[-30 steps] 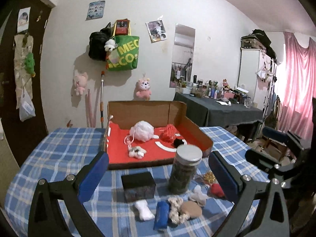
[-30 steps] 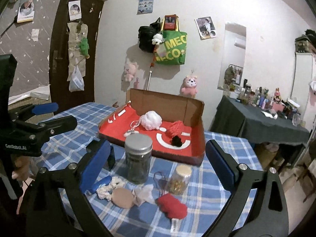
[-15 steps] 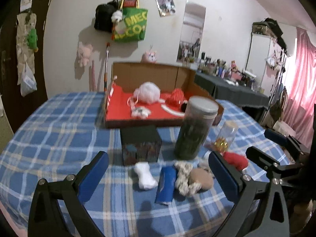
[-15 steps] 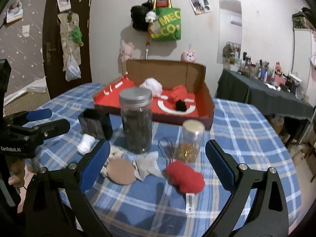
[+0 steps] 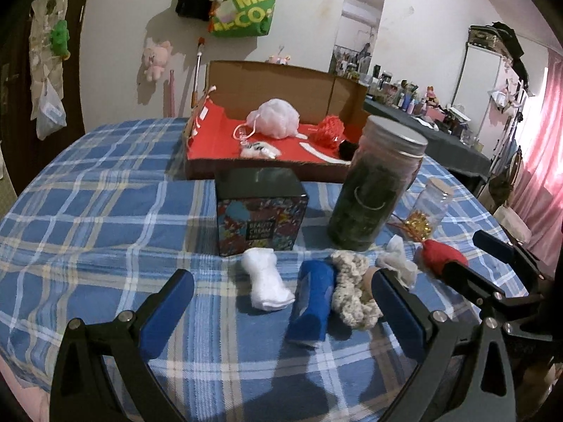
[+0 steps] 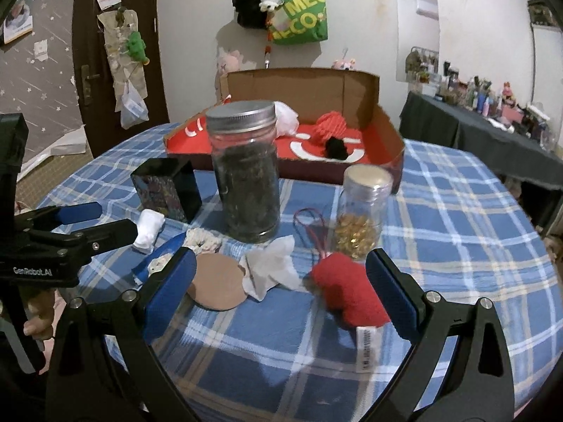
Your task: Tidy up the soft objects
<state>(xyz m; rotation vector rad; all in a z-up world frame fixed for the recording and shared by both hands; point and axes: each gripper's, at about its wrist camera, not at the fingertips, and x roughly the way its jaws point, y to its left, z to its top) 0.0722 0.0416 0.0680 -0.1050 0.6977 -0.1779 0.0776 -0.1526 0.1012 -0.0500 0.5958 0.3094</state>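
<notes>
A row of soft things lies on the blue plaid table near its front: a white rolled cloth [image 5: 265, 281], a blue roll [image 5: 311, 302], a cream crocheted piece [image 5: 353, 293], a tan round pad [image 6: 216, 285], a white crumpled cloth [image 6: 272, 270] and a red plush heart [image 6: 348, 293]. My left gripper [image 5: 281, 320] is open, low over the white and blue rolls. My right gripper [image 6: 279, 302] is open, low over the pad, white cloth and heart. A cardboard box with red lining [image 5: 218, 133] behind holds a pink mesh puff [image 5: 276, 123] and red yarn [image 5: 330, 130].
A tall jar with a metal lid [image 6: 246, 172], a small bottle of gold beads [image 6: 362, 211] and a black printed box [image 5: 260, 211] stand between the soft things and the cardboard box. Bags and plush toys hang on the back wall [image 5: 242, 10].
Both grippers have come down and forward toward the row of soft things, which now fills the lower view. Both stay open and empty.
</notes>
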